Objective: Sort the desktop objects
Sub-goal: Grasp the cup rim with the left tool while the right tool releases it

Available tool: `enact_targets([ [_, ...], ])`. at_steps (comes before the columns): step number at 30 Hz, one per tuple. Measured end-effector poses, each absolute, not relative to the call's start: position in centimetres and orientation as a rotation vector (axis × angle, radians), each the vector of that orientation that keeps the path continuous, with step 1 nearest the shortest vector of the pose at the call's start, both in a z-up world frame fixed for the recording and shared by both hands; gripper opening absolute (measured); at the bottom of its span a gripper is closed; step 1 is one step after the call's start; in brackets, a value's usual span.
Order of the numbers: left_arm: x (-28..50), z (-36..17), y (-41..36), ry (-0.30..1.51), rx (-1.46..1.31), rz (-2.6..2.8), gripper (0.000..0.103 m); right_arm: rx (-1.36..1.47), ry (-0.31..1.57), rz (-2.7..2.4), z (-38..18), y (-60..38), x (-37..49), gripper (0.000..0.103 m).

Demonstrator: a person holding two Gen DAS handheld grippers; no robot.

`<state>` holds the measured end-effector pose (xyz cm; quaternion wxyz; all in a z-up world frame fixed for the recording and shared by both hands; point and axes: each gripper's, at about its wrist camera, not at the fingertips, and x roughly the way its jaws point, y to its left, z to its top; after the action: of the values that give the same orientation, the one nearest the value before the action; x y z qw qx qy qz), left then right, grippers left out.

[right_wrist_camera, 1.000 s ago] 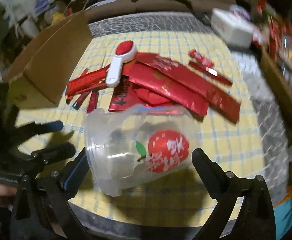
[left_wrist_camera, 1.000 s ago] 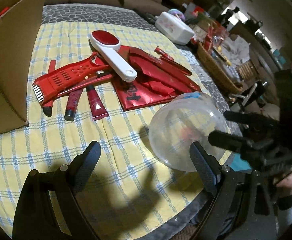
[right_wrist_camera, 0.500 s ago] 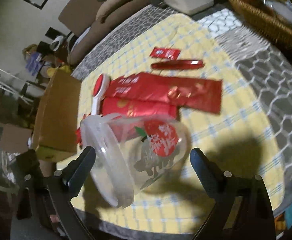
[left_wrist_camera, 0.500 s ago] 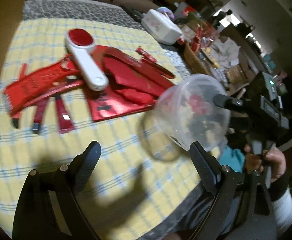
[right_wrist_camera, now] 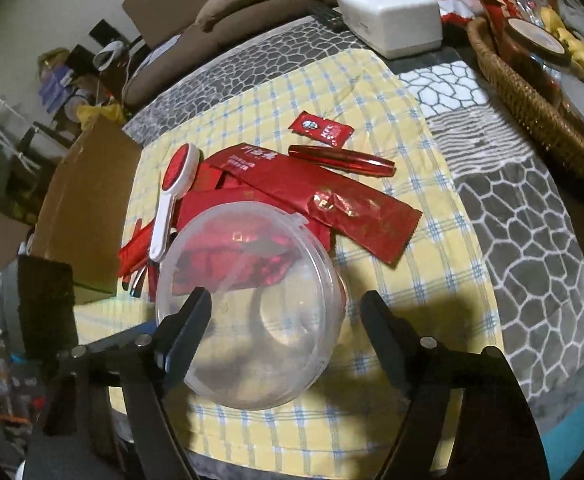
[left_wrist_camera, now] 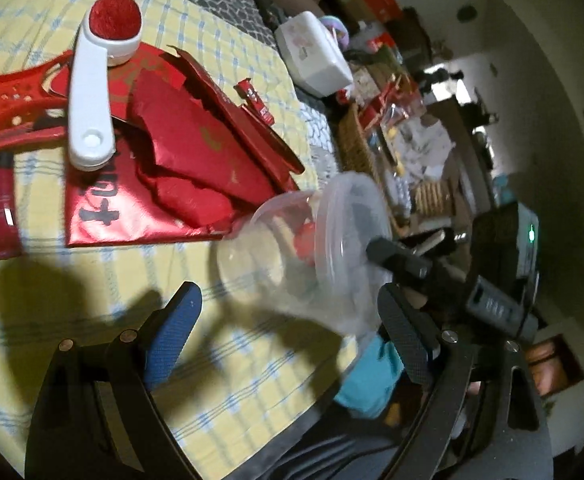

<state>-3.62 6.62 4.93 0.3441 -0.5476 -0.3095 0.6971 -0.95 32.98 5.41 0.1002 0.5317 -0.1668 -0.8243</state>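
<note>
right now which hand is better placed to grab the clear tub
Right. The clear tub sits between the right hand-held gripper fingers, whose jaws are closing. The left hand-held gripper is open beside it.

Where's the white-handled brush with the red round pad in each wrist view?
Left wrist: white-handled brush upper left, lying over the red items, pad end up.
Right wrist: white-handled brush left of centre, just beyond the clear tub.
Shared landmark: white tissue box at the table's far end.
</note>
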Motion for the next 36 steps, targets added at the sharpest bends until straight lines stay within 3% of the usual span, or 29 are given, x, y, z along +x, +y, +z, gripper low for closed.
enact_targets([
  [15,-4.9,0.6,8.2,-1.239,-1.393,1.585,0.084,1.563,-0.498,-2.403,5.1,32.4,-1.2,0.078],
  [17,-5.0,0.4,8.4,-1.263,-1.385,1.564,0.079,1.566,-0.488,-2.402,5.1,32.2,-1.2,0.078],
  [18,-5.1,0.6,8.5,-1.255,-1.380,1.569,0.076,1.564,-0.484,-2.402,5.1,32.1,-1.2,0.078],
  [20,-5.3,1.4,8.3,-1.230,-1.365,1.598,0.061,1.563,-0.470,-2.402,5.2,31.9,-1.1,0.078],
  [24,-5.6,3.5,7.1,-1.182,-1.315,1.655,0.046,1.564,-0.434,-2.417,5.4,31.6,-1.0,0.078],
  [25,-5.7,3.9,7.0,-1.168,-1.305,1.662,0.036,1.564,-0.433,-2.415,5.4,31.6,-1.0,0.077],
  [26,-5.7,4.5,6.9,-1.152,-1.298,1.666,0.032,1.562,-0.425,-2.417,5.4,31.5,-1.0,0.077],
  [36,-5.6,8.9,8.0,-0.809,-1.315,1.905,0.032,1.573,-0.363,-2.427,5.7,30.4,-0.6,0.076],
])
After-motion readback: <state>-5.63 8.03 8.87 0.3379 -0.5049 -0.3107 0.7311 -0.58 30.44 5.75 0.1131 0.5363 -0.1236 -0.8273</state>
